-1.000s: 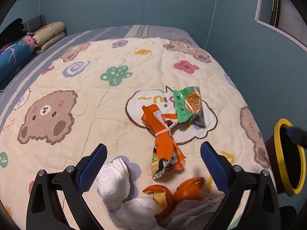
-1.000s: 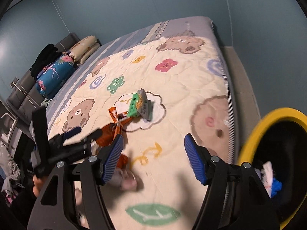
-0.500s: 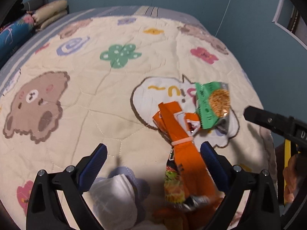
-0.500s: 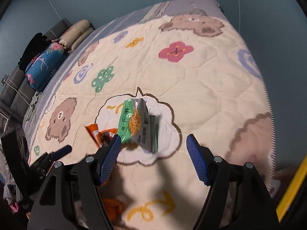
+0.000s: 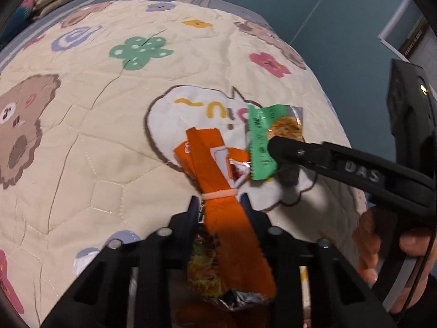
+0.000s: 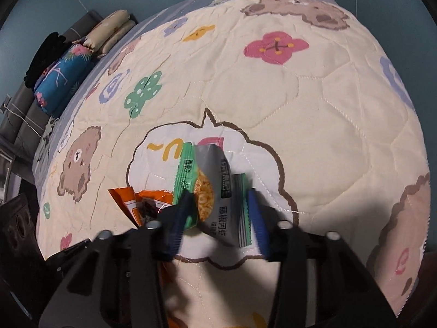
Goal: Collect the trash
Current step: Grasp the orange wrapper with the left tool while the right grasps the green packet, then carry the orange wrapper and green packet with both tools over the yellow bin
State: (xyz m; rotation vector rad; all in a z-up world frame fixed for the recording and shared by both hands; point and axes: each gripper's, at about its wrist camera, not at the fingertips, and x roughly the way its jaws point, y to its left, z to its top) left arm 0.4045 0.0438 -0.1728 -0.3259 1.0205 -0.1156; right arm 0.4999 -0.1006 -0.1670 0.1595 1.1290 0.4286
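Note:
An orange snack bag (image 5: 224, 213) tied with a rubber band lies on the cream cartoon quilt (image 5: 109, 142). My left gripper (image 5: 220, 207) is shut on it just below the band. A green and silver snack packet (image 6: 211, 191) lies beside it on the white cloud patch. My right gripper (image 6: 220, 205) has closed in on that packet, its blue fingers (image 6: 255, 210) at both sides. In the left wrist view the right gripper's black finger (image 5: 314, 155) lies across the green packet (image 5: 262, 142). The orange bag's end (image 6: 142, 199) shows in the right wrist view.
The bed's right edge drops off beside a teal wall (image 5: 341, 27). Rolled pillows and a blue floral bolster (image 6: 62, 73) lie at the far head end. A hand (image 5: 382, 246) holds the right gripper's handle.
Both grippers moved forward and down and closed from wide open: the left onto the orange bag, the right around the green packet. The white tissue, orange peel and yellow-rimmed bin left view.

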